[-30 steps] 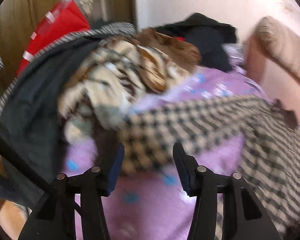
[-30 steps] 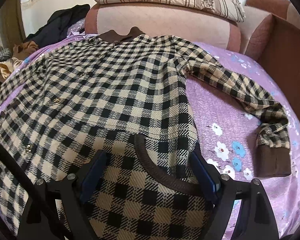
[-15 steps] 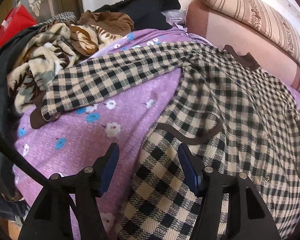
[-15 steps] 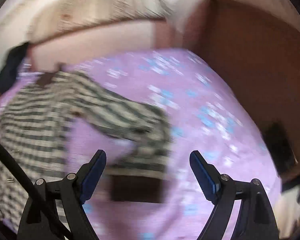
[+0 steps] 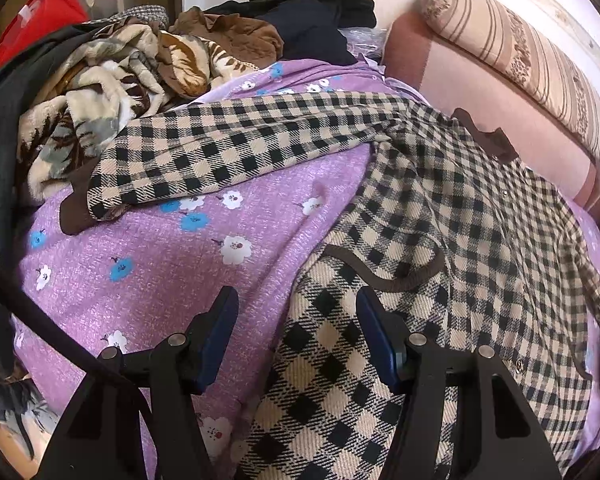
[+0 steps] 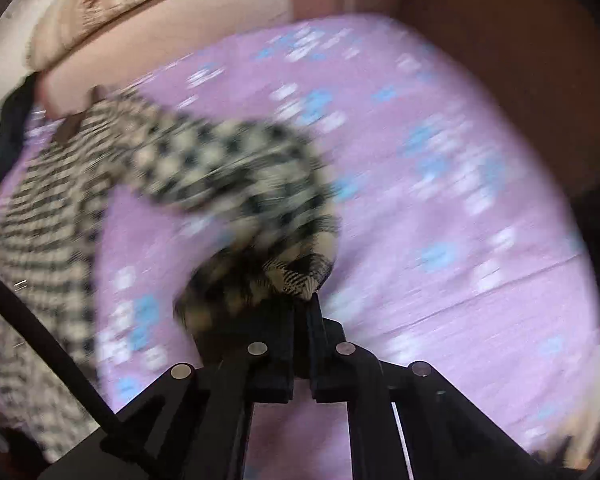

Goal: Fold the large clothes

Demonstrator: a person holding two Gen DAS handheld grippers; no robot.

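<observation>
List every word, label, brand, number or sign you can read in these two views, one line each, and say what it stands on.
None: no readable text shows in either view.
Red item at the left view's top corner: pale marks, too small to tell if they are lettering.
Checked jacket, purple floral bedsheet, striped pillow: patterns only.
Right view: too blurred to read anything.

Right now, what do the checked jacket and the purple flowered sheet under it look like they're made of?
The checked jacket looks like thick woven wool or a wool blend: its coarse diagonal weave shows, matte, with brown knit trim. The purple flowered sheet looks like thin printed cotton or polyester, with a fine speckled weave and no shine.
</observation>
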